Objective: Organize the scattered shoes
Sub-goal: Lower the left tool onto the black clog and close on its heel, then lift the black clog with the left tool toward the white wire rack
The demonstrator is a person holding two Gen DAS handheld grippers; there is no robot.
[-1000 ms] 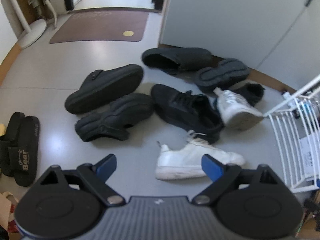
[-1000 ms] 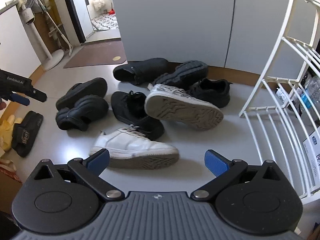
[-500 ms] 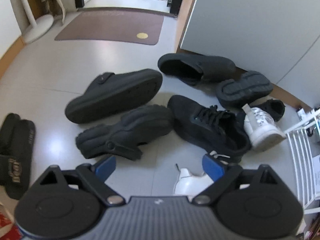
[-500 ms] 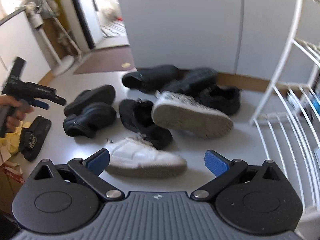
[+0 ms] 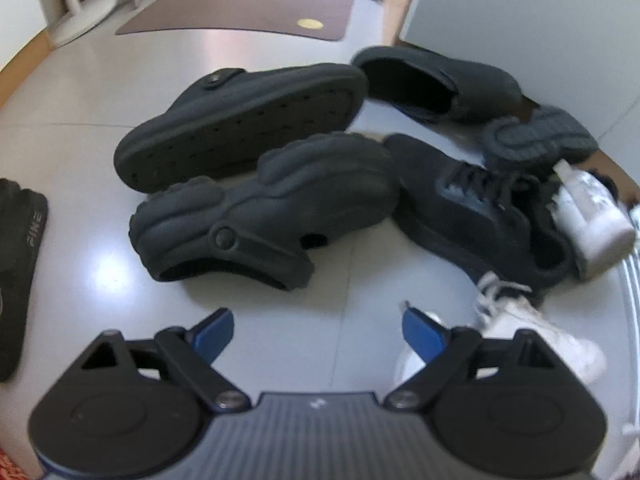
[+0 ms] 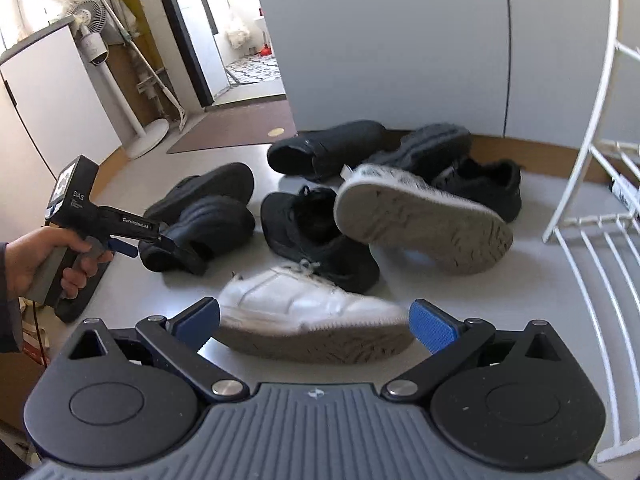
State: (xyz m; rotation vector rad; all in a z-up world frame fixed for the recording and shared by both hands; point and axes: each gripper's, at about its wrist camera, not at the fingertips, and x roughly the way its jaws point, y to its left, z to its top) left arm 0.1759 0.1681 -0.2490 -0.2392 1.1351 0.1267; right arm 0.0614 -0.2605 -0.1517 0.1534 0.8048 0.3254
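Your left tool (image 5: 316, 330) has dropped closer to the floor (image 5: 100, 92), so the upright black clog (image 5: 264, 208) now looms just beyond its wide-open, empty jaws. Your right tool (image 6: 314, 322) also sits lower, spread wide and gripping nothing, with the white sneaker (image 6: 308, 312) lying between its fingertips. Only the right view shows your hand (image 6: 44, 260) and the white rack (image 6: 592, 216).

The left gripper (image 5: 316, 326) now hangs lower than a second ago, close over the upright black clog (image 5: 264, 208). The right gripper (image 6: 314, 320) sits lower too, just above the near white sneaker (image 6: 308, 308).
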